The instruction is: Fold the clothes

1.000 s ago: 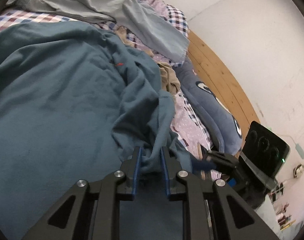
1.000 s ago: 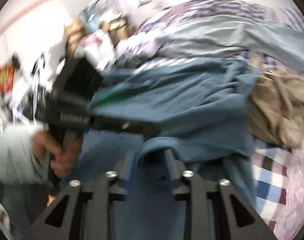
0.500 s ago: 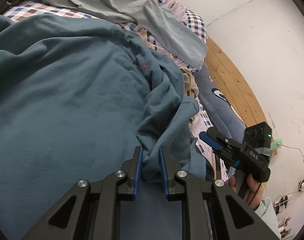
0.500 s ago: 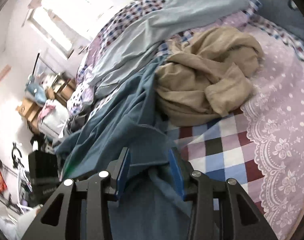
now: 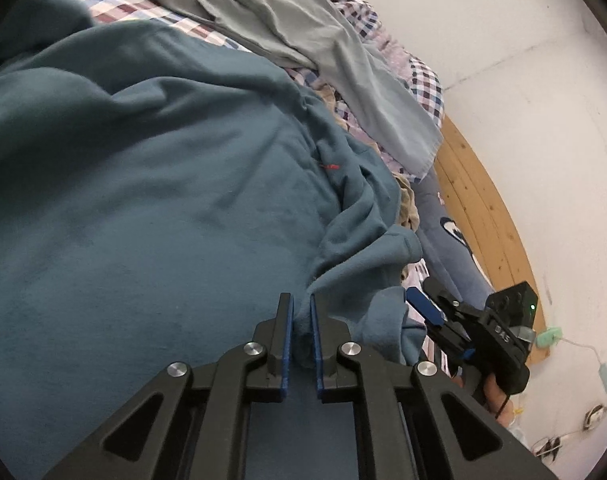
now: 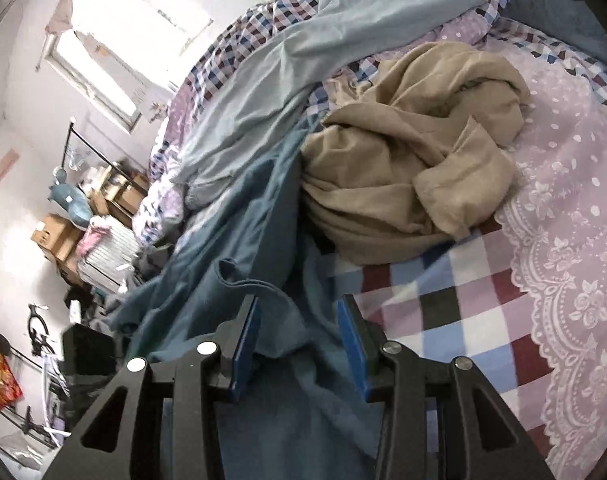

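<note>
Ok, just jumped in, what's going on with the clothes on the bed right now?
A person is working on the teal sweatshirt spread over the bed. The left gripper is shut on a bunched fold of it, while the right gripper is open, with teal fabric lying between its fingers. A crumpled beige garment and grey-blue trousers lie beside it, not yet folded.

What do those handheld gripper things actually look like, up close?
Each is matte black with angular arms that have triangular cut-outs and round silver pins at the joints. The left gripper and right gripper each end in two flat fingers faced with blue pads. From the left wrist view, the right one shows a boxy black body with a small green light.
</note>
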Tool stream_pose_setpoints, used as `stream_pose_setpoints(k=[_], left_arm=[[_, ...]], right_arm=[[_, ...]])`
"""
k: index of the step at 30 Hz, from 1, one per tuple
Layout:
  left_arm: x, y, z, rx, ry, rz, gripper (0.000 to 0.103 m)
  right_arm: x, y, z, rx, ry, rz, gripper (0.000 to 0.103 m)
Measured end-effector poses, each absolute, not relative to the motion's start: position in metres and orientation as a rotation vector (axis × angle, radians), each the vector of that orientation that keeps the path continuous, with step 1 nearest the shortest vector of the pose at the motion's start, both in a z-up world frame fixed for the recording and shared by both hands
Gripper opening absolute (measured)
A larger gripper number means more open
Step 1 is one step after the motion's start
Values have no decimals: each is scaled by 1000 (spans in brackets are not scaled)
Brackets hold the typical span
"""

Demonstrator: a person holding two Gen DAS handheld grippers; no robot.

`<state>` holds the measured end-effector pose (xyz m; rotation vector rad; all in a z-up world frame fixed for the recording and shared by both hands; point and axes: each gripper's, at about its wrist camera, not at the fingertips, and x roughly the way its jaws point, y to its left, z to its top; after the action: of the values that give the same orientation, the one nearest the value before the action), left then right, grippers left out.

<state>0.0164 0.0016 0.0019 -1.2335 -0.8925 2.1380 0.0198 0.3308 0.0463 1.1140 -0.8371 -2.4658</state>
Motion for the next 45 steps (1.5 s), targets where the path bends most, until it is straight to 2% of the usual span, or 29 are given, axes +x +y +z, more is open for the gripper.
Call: stream_pose_setpoints(k=[11,24,25,26,28,29,34,37,39,42,45], left_arm=[[17,3,4,-1241,-872,2147,8],[15,2,3,-1238,-873,2147,8],[15,3,3,-1238,-872,2148,8],[15,3,4,-1239,-868,2150,8],[15,4,4,-1239,-863,2153,8],[15,3,4,-1239,-863,2153,8],[14,3,4,-1245,-860,2144,8],[12,4,4,-1254,-841,2140,12],[12,2,6,-1234,-856,2134,28],[12,-3,11,-1204,-863,2154,45],[12,-8,17,-1178,-859,2194,54]], right_arm=[[20,328,32,1187,-1043,-2352,44],[11,324,16,1222,-1128,-2338,41],[11,324,17,1213,-1124,-2341,36],[11,321,19,1206,-1107,-2349,24],[10,317,23,1196,-1066,-2369,7],[9,314,26,1189,-1041,-2378,4],[11,293,54,1083,-816,-2414,3],[15,298,74,1044,-708,-2516,2],[17,310,82,1029,-697,-2578,2],[20,338,93,1000,-720,-2686,2],[23,378,104,1005,-706,-2836,2]])
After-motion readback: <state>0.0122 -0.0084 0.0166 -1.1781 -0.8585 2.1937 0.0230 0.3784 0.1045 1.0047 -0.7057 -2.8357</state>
